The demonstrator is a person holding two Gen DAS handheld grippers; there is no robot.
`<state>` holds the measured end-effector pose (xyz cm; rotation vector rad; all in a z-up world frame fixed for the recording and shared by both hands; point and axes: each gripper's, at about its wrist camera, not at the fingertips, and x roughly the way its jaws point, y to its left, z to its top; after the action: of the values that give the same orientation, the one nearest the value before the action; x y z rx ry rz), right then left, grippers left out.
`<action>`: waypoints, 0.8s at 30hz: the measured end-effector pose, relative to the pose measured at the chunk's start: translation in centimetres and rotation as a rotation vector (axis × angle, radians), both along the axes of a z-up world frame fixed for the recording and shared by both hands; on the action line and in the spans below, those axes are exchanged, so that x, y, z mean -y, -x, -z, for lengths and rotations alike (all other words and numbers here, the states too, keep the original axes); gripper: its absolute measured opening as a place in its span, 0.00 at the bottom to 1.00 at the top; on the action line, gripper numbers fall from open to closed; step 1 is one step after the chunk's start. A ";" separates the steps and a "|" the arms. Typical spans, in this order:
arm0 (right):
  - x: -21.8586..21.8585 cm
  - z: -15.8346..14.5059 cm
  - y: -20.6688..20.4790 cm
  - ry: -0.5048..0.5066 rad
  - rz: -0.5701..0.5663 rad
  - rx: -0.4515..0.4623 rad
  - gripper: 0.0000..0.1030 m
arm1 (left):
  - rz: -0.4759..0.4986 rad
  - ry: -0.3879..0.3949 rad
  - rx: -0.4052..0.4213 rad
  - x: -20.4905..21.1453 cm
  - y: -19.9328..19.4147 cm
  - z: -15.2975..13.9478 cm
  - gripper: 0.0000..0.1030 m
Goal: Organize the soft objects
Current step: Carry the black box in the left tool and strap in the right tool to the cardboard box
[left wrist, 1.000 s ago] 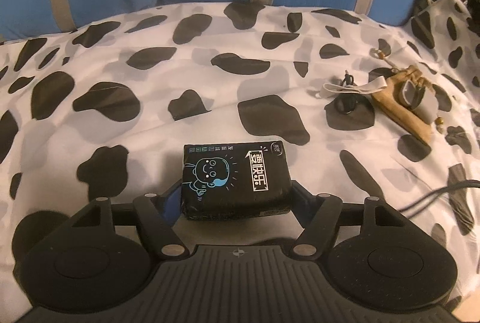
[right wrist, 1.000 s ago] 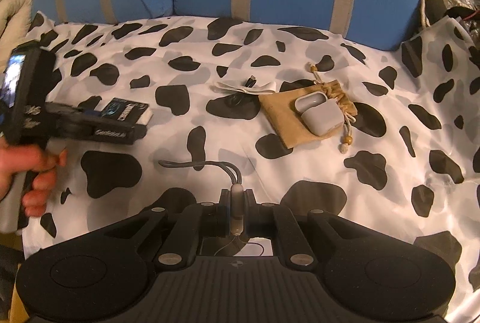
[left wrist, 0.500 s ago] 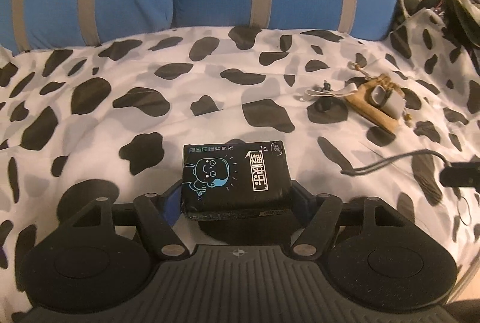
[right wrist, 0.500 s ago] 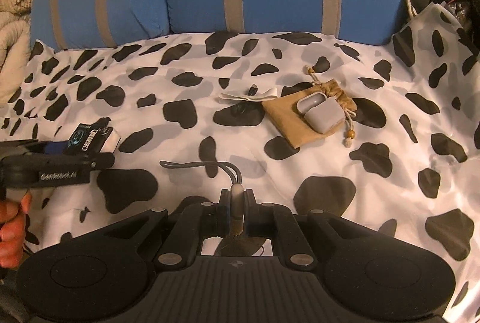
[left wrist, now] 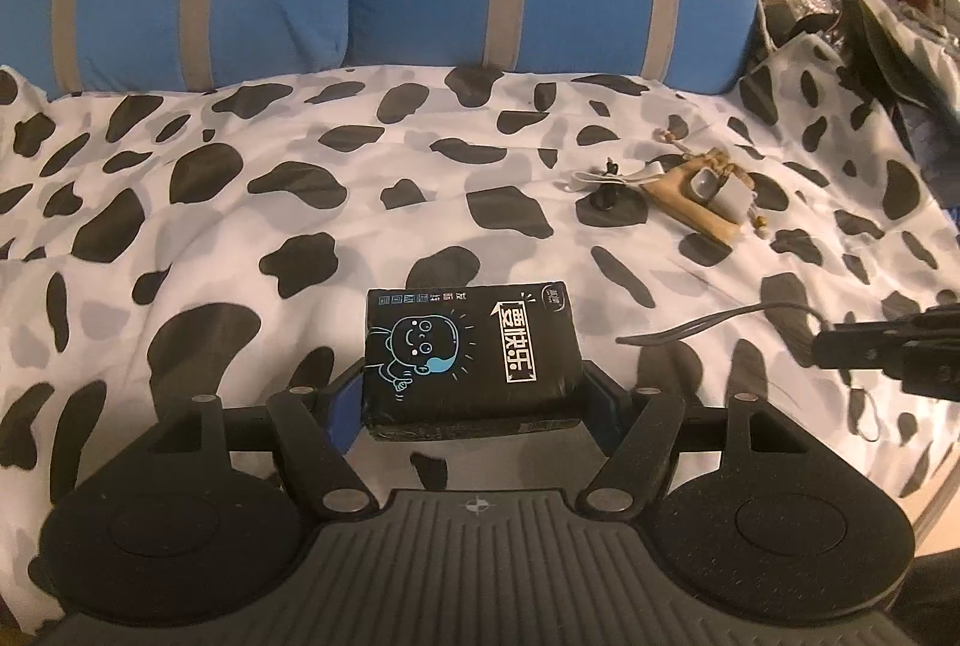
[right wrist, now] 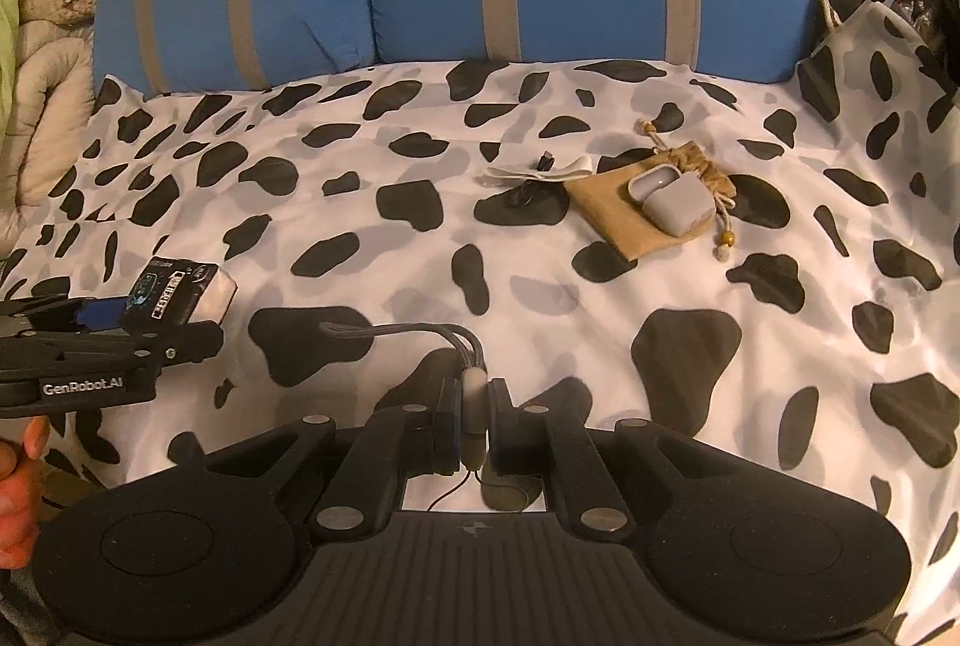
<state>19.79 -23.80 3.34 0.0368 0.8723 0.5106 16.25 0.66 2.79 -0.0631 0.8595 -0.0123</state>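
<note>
Left tongs (left wrist: 474, 394) grasping the tissue pack (left wrist: 471, 355) have pulled back from the pouch (right wrist: 636, 214); right tongs (right wrist: 474, 424) stay clenched on the cable (right wrist: 420, 331).

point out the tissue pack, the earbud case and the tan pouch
tissue pack (left wrist: 471, 349), left wrist view, on its printed black top face
earbud case (right wrist: 675, 203), right wrist view, on the grey body below the open lid
tan pouch (right wrist: 606, 205), right wrist view, on the flat cloth left of the case
</note>
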 end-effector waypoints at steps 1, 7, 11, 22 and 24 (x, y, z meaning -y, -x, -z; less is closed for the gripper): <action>0.0 0.0 0.0 -0.001 -0.001 -0.001 0.10 | 0.000 0.001 0.002 0.0 0.4 -0.1 0.68; 0.1 0.0 2.1 -0.015 0.002 -0.011 0.10 | 0.001 0.004 -0.011 0.2 2.4 -0.5 0.67; 0.0 -0.1 3.4 -0.018 -0.003 -0.021 0.10 | 0.005 0.010 -0.033 0.5 3.6 -0.5 0.68; -0.1 0.7 7.0 0.010 -0.041 -0.076 0.10 | 0.003 0.018 -0.128 1.0 7.4 -0.1 0.68; -0.2 1.0 7.6 0.020 -0.051 -0.090 0.10 | 0.003 0.011 -0.157 1.1 8.1 0.2 0.68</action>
<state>12.17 -23.61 2.36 0.0196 0.9686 0.5514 8.18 -0.46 2.57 -0.0733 1.0170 -0.0153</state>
